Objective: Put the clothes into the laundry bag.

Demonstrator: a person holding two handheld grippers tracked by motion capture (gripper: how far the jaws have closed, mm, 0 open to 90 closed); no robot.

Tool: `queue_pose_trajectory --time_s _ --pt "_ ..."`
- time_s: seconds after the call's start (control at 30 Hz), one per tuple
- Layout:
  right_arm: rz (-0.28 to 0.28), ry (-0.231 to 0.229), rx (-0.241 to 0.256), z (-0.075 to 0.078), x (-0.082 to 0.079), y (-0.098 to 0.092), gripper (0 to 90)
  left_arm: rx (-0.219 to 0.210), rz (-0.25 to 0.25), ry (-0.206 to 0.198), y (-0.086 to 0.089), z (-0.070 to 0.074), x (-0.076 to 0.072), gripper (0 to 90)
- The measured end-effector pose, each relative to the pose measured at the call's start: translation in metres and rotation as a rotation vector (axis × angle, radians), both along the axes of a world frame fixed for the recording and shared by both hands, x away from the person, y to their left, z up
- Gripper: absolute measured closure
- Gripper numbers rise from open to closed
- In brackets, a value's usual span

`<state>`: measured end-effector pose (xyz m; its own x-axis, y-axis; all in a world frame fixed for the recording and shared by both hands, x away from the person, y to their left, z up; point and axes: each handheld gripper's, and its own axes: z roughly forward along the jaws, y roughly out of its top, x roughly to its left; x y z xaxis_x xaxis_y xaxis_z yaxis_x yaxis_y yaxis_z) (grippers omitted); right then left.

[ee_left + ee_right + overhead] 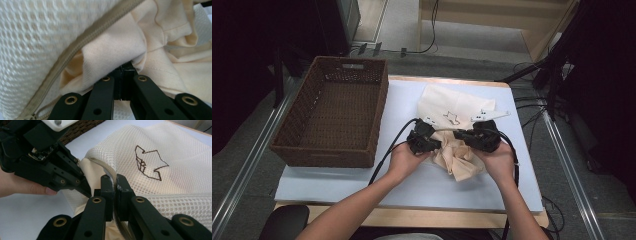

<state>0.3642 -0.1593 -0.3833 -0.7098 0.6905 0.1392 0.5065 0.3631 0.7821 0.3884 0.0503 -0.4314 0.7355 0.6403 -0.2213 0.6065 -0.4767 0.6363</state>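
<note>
A white mesh laundry bag point(457, 107) with a dark embroidered figure point(148, 163) lies on the table mat. A cream cloth point(462, 160) bulges out of its open mouth toward the table's front. My left gripper point(424, 141) is shut on a fold of the cream cloth point(112, 52), just under the bag's beige zipper point(85, 40). My right gripper point(113, 185) is shut on the zipper edge of the mesh bag point(175, 170), lifting it. In the right gripper view the left gripper point(86, 191) sits close beside mine, held by a hand.
An empty brown wicker basket point(287, 145) stands at the table's left on the pale blue mat point(342, 180). Black cables trail from both grippers toward the front edge. Dark equipment and stand legs flank the table.
</note>
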Motion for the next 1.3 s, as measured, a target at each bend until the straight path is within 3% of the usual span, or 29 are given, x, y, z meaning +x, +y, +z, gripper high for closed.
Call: queue_pose_trajectory --time_s 0.23,0.33,0.47,0.67,0.9,1.07,1.3 --pt "0.001 0.001 0.003 0.0 0.0 0.0 87.7 -0.021 0.014 -0.029 -0.004 0.008 0.005 90.0" --pt "0.001 -0.003 0.007 0.001 0.001 -0.001 87.6 -0.04 0.023 -0.06 -0.007 0.014 0.005 90.0" --pt "-0.003 -0.003 0.019 0.001 0.001 -0.003 87.7 -0.017 0.019 -0.076 -0.013 0.012 0.009 90.0" --pt "0.003 0.005 0.018 0.001 0.0 -0.002 87.7 0.017 0.04 -0.047 -0.016 -0.006 0.021 90.0" --pt "0.009 0.01 0.021 0.001 0.0 -0.002 87.8 0.02 0.057 -0.035 -0.013 -0.006 0.027 90.0" --pt "0.005 0.014 0.029 0.001 0.0 -0.005 87.8 -0.054 0.094 -0.017 -0.009 0.002 0.028 90.0" --pt "0.002 0.011 0.041 0.002 0.001 -0.006 87.8 -0.064 0.108 -0.103 -0.01 0.015 0.026 90.0"
